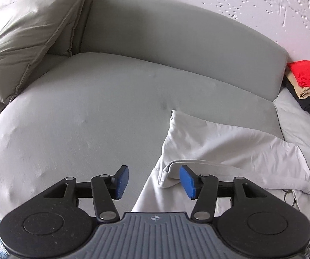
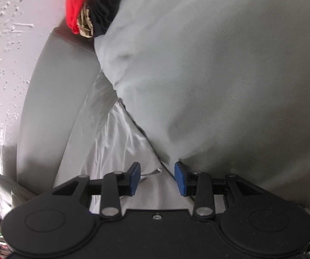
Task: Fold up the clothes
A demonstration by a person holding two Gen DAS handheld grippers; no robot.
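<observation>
Now | left tool point(image 1: 154, 182) spread, white garment point(image 1: 230, 151) just ahead-right | right tool point(image 2: 157, 178) spread over garment fold, pinching nothing

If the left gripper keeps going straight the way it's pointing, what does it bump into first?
Probably the white garment: its folded edge lies just ahead of the open left gripper, beside the right pad. Left of that is only the grey sofa seat. Depth is hard to judge.

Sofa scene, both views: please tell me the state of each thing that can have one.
White garment: lying crumpled on the sofa, partly folded, held by neither tool.
Left tool: open, empty.
Right tool: open, empty.
Clothes pile: stacked, red on top.
Pillow: leaning in the sofa corner.
</observation>
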